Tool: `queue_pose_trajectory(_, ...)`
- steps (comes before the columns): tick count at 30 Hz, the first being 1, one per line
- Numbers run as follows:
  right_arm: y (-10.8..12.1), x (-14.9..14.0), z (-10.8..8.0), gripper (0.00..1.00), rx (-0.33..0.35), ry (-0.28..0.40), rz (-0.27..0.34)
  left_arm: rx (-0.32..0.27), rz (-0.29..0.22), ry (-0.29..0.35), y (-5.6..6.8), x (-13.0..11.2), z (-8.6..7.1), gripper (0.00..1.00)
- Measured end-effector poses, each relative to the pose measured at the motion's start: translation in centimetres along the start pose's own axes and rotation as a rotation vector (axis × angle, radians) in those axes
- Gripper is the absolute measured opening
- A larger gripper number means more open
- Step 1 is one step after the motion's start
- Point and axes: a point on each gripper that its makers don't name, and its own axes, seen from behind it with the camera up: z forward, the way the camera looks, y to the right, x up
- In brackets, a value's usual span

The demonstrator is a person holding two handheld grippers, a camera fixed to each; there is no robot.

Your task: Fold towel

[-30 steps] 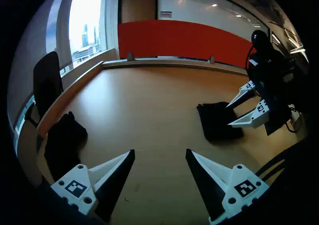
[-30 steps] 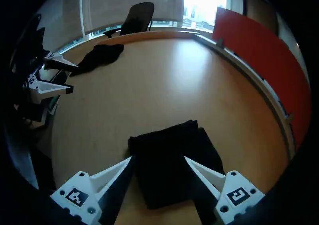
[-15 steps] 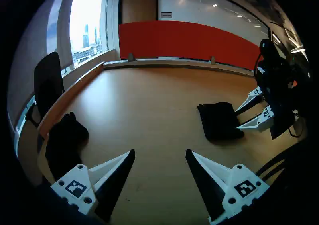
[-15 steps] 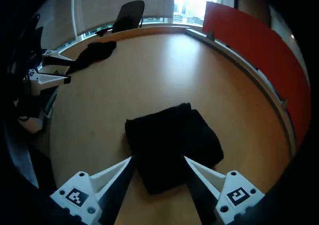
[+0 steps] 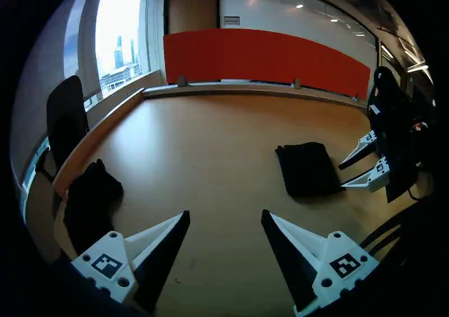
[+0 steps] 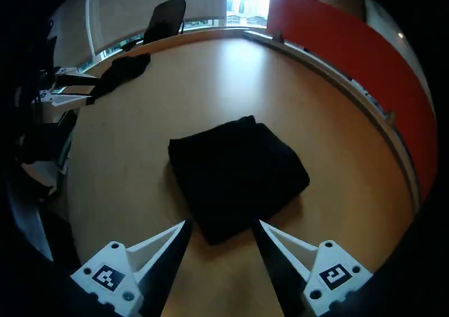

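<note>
Right claw, fingers spread and empty, hovers at lower centre. The folded black towel lies just ahead at frame centre on the table, nearly square, its near corner pointing between the fingers. Left claw, likewise spread, is well apart from the towel.

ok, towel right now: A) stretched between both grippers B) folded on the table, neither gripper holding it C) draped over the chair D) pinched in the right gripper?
B: the towel lies folded flat on the table, and the right gripper and left gripper are both open, pinching nothing.
</note>
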Motion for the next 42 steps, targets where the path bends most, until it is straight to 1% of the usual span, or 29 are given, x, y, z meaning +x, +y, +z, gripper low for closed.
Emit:
queue_pose_trajectory(9,0.0,-1.8,0.4,0.82,-0.024,-0.017,0.019,0.001,0.002,-0.001,0.0,-0.2,0.0,0.94)
queue_pose_trajectory(15,0.0,-2.2,0.8,0.79,-0.040,-0.019,0.026,0.002,0.000,-0.002,0.1,-0.3,-0.1,0.94)
queue_pose_trajectory(17,0.1,-2.3,0.9,0.77,-0.047,-0.018,0.027,0.002,-0.002,-0.002,0.1,-0.4,-0.1,0.94)
queue_pose_trajectory(21,-0.1,-2.5,1.1,0.67,-0.048,-0.020,0.029,0.002,-0.002,-0.003,0.0,-0.4,-0.1,0.94)
queue_pose_trajectory(23,-0.2,-2.6,1.2,0.60,-0.051,-0.022,0.029,0.003,-0.001,-0.003,0.0,-0.4,-0.1,0.94)
queue_pose_trajectory(25,-0.2,-2.7,1.2,0.50,-0.057,-0.022,0.029,0.003,-0.001,-0.002,0.0,-0.4,-0.1,0.94)
queue_pose_trajectory(33,-0.5,-2.6,1.5,0.22,-0.060,-0.018,0.040,0.000,-0.002,-0.002,0.0,-0.3,-0.1,0.94)
queue_pose_trajectory(39,-0.3,-2.6,1.6,0.10,-0.070,-0.019,0.046,-0.002,0.001,0.000,0.1,-0.2,-0.1,0.94)
queue_pose_trajectory(42,-0.2,-2.5,1.5,0.07,-0.073,-0.016,0.048,-0.002,0.002,0.001,0.0,-0.2,-0.1,0.94)
